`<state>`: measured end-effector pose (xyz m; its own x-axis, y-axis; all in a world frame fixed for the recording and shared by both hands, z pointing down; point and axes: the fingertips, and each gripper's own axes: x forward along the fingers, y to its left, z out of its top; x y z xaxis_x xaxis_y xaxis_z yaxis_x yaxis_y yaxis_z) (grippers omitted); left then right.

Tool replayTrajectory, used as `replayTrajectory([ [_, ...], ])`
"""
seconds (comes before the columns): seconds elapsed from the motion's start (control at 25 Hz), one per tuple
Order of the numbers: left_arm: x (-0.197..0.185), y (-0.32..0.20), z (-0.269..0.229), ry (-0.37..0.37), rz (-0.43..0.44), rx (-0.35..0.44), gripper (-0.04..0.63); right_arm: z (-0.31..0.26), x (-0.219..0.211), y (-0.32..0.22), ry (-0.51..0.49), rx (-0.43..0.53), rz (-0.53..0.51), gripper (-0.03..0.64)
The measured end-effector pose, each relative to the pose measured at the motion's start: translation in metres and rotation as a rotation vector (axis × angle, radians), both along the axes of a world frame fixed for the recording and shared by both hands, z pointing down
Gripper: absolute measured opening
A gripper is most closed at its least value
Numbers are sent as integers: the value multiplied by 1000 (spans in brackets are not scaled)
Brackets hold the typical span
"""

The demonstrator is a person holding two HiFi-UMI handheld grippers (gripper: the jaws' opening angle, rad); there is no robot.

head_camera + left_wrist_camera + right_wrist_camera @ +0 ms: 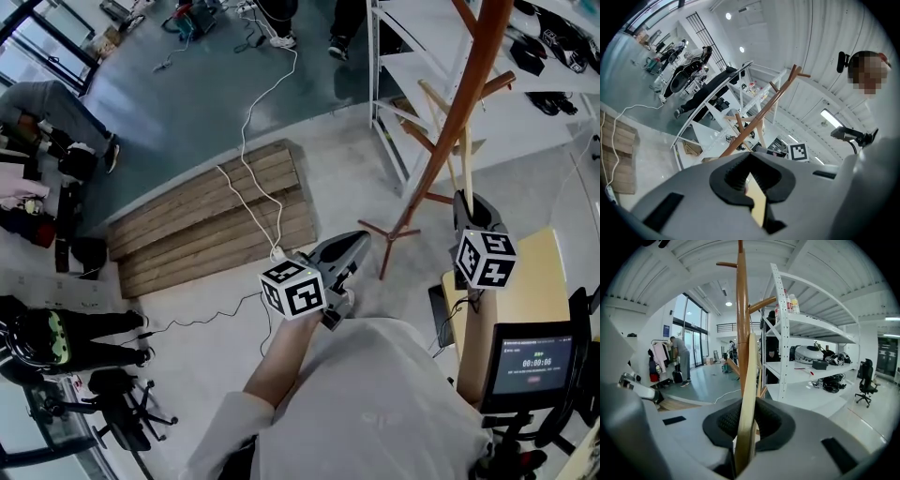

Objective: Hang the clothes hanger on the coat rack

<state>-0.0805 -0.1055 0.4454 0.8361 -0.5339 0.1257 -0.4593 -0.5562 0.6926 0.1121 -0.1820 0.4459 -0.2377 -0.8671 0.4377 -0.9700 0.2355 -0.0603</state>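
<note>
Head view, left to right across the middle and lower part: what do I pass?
wooden pallet → left gripper → right gripper, shut on the hanger → screen. The coat rack is left out because it overlaps the grippers.

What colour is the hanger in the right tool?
The hanger is pale natural wood, lighter than the coat rack; clearest in the right gripper view.

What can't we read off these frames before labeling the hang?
- Clothes hanger hook: hanger edge-on in right gripper view, merges with the pole.
- Coat rack top: cut by top edge in head and right gripper views; distant in left gripper view.
- Screen text: too small, head view.
</note>
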Motion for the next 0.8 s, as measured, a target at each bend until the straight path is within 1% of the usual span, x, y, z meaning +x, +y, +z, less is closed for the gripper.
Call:
replayTrajectory([
  [0.04, 0, 0, 0, 1, 3, 2, 6, -3, 1, 0, -5, 19, 7, 25],
  [0.08, 0, 0, -1, 1, 6, 4, 6, -8, 2, 0, -11, 45, 13, 53],
  [0.16, 2, -1, -2, 3, 14, 7, 6, -19, 4, -2, -20, 90, 17, 65],
  [0.2, 3, -2, -2, 4, 18, 7, 6, -23, 4, -2, -25, 103, 15, 84],
  [0.4, 4, -1, -6, 6, 45, 17, 6, -39, 0, 1, -58, 136, 3, 84],
  [0.52, 3, 1, -14, 7, 62, 27, 6, -51, -1, 8, -107, 158, 9, 84],
  [0.68, 7, -7, -23, 11, 88, 54, 6, -72, 3, 13, -196, 227, 10, 84],
  [0.8, 20, -14, -32, 18, 118, 77, 6, -82, 10, 19, -218, 268, 3, 84],
])
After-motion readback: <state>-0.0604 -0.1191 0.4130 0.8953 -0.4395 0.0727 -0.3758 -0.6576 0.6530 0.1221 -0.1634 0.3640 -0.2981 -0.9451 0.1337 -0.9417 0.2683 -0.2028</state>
